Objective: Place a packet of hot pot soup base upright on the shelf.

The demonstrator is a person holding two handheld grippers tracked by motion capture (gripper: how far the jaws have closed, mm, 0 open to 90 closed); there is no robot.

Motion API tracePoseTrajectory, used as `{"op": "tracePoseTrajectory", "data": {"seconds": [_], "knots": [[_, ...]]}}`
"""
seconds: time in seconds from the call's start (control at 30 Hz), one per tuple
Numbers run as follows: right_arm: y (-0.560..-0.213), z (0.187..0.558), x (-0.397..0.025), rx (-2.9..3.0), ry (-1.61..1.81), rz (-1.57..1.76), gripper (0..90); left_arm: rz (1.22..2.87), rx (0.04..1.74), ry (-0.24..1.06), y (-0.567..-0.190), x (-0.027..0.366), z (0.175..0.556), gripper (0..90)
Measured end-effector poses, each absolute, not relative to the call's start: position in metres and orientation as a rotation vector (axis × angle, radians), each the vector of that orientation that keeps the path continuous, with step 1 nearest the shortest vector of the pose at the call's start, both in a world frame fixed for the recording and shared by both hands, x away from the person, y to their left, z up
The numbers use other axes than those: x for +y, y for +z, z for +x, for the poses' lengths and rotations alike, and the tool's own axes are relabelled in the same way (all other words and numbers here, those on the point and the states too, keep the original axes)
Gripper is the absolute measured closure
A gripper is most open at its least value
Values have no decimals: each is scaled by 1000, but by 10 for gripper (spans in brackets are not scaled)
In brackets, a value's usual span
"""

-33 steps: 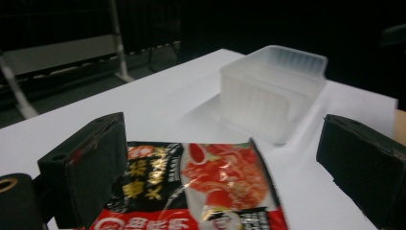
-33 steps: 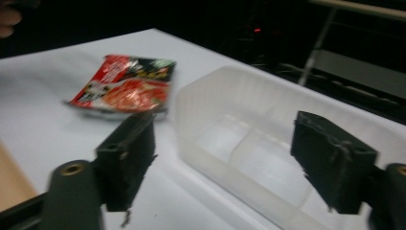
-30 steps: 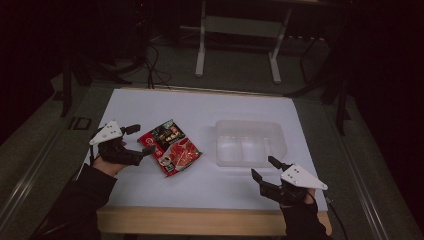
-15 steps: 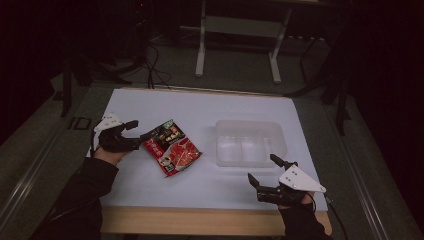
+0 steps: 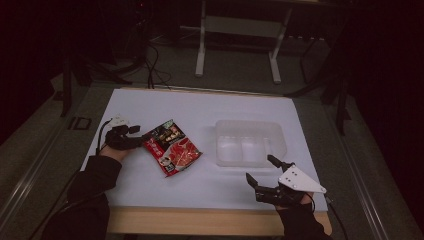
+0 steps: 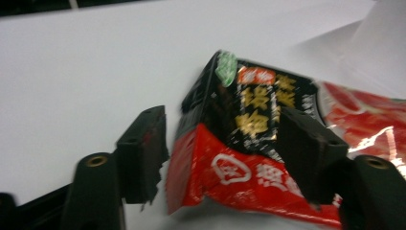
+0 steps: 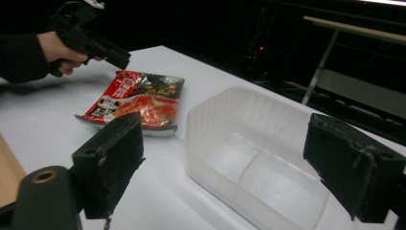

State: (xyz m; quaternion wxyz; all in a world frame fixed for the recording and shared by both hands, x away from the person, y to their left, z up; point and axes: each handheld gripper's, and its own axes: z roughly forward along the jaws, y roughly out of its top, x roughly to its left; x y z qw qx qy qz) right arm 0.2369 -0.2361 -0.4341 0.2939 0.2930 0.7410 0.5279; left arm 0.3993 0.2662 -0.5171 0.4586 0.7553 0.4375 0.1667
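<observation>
Left gripper (image 5: 141, 138) jaws apart, straddling the left corner of the red-and-black noodle packet (image 5: 172, 147), not clamped; packet flat on white table (image 5: 200, 107), left of clear two-compartment tray (image 5: 249, 143); right gripper (image 5: 260, 170) wide open, near edge, just below the tray.

Packet (image 5: 172, 148) left of tray (image 5: 248, 136); apart

Red-black snack packet (image 5: 172, 148) with yellow lettering, white logo — clear plastic tray (image 5: 248, 142) — white table (image 5: 210, 107) — black grippers.
</observation>
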Motion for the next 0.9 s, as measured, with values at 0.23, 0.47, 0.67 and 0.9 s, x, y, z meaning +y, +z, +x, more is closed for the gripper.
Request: {"op": "tracePoseTrajectory", "data": {"seconds": [0.23, 0.47, 0.67, 0.9], "knots": [[-436, 238, -236, 1988, 1411, 793, 148, 1874, 1139, 390, -528, 267, 408, 441], [-437, 240, -237, 2001, 1411, 810, 148, 1909, 1176, 325, -536, 265, 416, 530], [-438, 240, -237, 2008, 1409, 817, 148, 1955, 1147, 275, -542, 257, 417, 622], [-437, 240, -236, 2008, 1405, 820, 149, 1976, 1137, 344, -541, 249, 411, 821]]}}
